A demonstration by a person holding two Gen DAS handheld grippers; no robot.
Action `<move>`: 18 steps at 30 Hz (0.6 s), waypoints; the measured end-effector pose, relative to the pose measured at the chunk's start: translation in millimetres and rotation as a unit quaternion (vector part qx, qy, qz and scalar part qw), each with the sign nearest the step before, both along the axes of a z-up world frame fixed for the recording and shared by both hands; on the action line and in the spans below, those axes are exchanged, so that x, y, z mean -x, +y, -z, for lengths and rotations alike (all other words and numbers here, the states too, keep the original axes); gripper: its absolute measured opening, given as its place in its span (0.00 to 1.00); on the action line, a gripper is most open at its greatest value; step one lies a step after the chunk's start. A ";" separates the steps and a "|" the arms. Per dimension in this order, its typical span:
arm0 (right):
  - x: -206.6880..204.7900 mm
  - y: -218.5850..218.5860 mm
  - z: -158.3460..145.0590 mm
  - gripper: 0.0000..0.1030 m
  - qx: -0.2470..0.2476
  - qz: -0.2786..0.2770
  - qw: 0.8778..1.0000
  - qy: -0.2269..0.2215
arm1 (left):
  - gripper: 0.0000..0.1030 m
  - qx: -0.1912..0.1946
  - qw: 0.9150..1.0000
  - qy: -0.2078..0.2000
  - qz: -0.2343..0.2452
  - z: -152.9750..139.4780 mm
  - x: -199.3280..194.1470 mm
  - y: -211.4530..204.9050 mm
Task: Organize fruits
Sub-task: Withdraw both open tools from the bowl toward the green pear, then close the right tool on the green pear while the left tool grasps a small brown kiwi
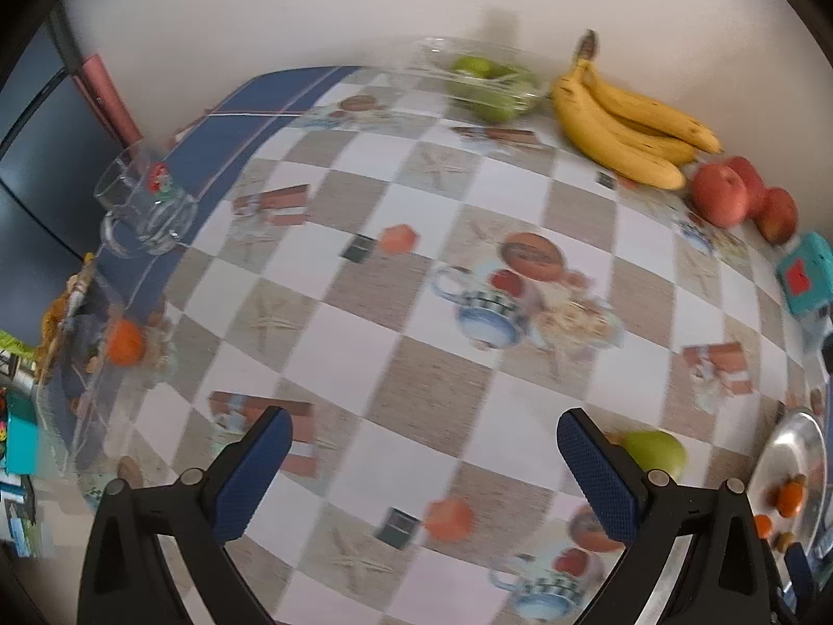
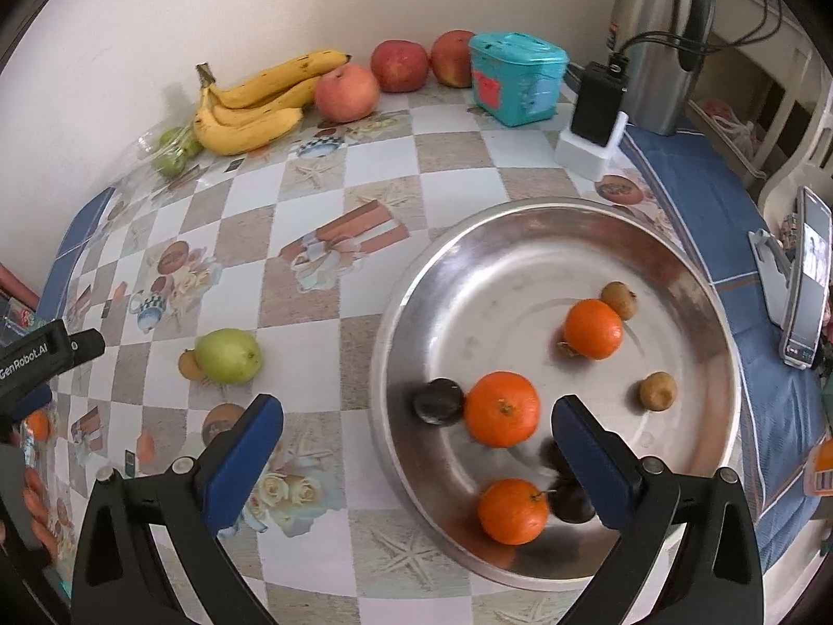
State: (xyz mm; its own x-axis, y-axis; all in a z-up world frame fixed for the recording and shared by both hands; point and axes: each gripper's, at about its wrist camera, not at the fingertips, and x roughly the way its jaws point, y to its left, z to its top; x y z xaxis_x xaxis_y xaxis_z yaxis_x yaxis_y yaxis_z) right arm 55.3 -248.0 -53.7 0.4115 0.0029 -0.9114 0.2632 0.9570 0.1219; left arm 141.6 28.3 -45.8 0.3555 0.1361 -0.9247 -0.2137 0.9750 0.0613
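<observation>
Over by the wall, a bunch of spotted yellow bananas (image 2: 250,104) lies with its stem toward the clear plastic box of green fruit (image 1: 479,84) and its tips toward three red apples (image 2: 348,92); a teal plastic tub (image 2: 518,78), a black charger in a white dock (image 2: 593,114) and a steel thermos (image 2: 658,41) follow along the back. On the checked oilcloth table (image 2: 323,198) a round steel tray (image 2: 520,224) holds three oranges (image 2: 502,409), small brown fruits (image 2: 657,390) and dark round ones (image 2: 439,400). Nothing lies between the tray and the lone green pear (image 2: 227,355), which rests on its side just left of it, its narrower end seemingly pointing toward the tray. The right gripper (image 2: 416,440) hangs over the tray's near rim, jaws spread wide and empty. The left gripper (image 1: 424,455) hovers over bare cloth, also apart and empty, the pear just beyond its right finger. A glass mug (image 1: 146,208) stands at the far left.
</observation>
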 end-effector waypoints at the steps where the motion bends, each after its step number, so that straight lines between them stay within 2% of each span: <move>1: -0.7 1.7 0.0 1.00 -0.001 -0.003 1.000 0.000 | 1.00 0.000 1.000 0.001 -0.005 1.0 -1.1 5.2; 9: -7.5 21.3 -2.7 1.00 -0.006 -0.017 1.000 -0.005 | 1.00 0.001 0.999 0.003 -0.034 2.5 -4.3 42.6; 18: -21.1 59.5 -4.2 1.00 -0.018 -0.050 0.999 -0.010 | 1.00 0.003 0.999 0.000 -0.044 1.0 -4.6 64.8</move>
